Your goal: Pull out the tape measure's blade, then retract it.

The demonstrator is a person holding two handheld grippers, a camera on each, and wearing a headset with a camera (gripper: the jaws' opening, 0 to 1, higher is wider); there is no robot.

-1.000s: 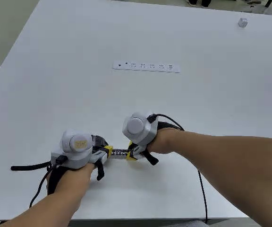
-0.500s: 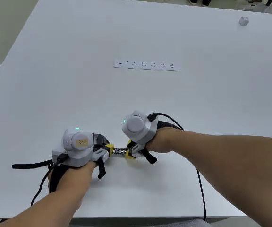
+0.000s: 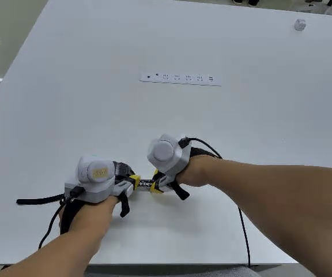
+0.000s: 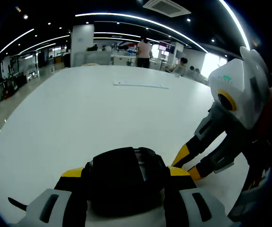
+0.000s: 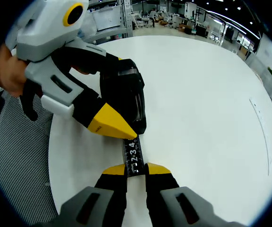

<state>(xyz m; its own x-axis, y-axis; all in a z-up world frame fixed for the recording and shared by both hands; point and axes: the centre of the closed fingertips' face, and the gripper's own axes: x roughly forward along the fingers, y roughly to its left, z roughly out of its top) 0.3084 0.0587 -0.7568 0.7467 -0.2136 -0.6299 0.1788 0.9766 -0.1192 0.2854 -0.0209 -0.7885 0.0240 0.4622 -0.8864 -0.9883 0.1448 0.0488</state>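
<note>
Your right gripper [image 5: 135,168] has its jaws pressed onto the blade [image 5: 131,152], pinching it just outside the case, with numbers 1 to 4 showing. Your left gripper [image 4: 125,172] has its jaws clamped on the black tape measure [image 4: 126,191] from both sides. A short stretch of blade spans the two grippers. Both are near the front edge of the white table [image 3: 154,34], with the power strip [image 3: 180,77] well beyond them.

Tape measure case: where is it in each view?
Head view: case lower left of centre, near the table's front edge.
Left gripper view: case bottom centre, between that view's own jaws.
Right gripper view: case upper left of centre, blade running down to that view's own jaws.
Shared landmark: the left gripper clamped on the case.
</note>
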